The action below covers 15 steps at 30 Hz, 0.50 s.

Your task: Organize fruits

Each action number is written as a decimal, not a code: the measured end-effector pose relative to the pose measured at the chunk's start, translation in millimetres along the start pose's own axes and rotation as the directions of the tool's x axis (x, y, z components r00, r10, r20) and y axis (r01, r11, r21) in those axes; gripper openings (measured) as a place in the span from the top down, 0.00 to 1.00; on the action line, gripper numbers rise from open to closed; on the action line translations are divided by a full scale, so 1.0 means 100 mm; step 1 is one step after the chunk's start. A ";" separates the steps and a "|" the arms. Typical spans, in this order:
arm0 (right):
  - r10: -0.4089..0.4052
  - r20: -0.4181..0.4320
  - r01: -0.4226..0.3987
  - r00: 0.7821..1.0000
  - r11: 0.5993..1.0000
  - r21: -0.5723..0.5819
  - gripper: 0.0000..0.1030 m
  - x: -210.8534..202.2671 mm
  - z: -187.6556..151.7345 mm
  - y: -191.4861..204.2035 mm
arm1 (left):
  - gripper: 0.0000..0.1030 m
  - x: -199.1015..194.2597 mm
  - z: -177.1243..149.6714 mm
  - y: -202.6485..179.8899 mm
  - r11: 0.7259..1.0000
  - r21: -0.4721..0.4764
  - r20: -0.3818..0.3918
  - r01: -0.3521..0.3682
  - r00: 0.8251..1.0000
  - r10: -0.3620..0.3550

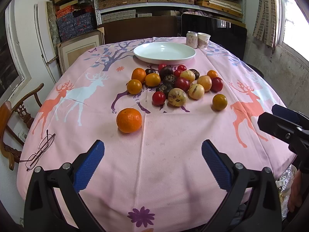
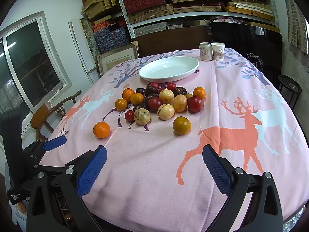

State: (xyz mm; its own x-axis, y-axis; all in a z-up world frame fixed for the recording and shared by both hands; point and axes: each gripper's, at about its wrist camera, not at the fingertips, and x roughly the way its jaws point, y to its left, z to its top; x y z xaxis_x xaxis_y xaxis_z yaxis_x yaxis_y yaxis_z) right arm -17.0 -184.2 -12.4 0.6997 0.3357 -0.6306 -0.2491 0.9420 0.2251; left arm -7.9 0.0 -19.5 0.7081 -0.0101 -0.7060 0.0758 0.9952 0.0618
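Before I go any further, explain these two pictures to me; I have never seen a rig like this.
No robot here: a person holds a two-finger clamp in each hand, each with a camera looking along its blue-padded fingers. One picture comes from the left gripper, the other from the right gripper. Both are open and hold nothing. They hover over a table under a pink deer-print cloth. On it lie a pile of fruit, one orange apart on the near left, an empty white plate behind the pile, a can, a paper cup and eyeglasses.
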 end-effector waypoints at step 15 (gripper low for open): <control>0.007 -0.004 -0.007 1.000 1.000 0.010 0.03 0.02 0.04 -0.11 | 0.04 0.03 -0.04 -0.01 1.000 0.000 -0.010 0.004 1.000 -0.004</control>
State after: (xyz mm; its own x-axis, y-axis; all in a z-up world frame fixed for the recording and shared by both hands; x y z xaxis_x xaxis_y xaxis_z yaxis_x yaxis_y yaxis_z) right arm -9.8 -193.6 -13.1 0.6952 0.3427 -0.6318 -0.2473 0.9394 0.2375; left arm -8.9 -0.7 -24.5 0.7009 -0.0128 -0.7131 0.0786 0.9951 0.0594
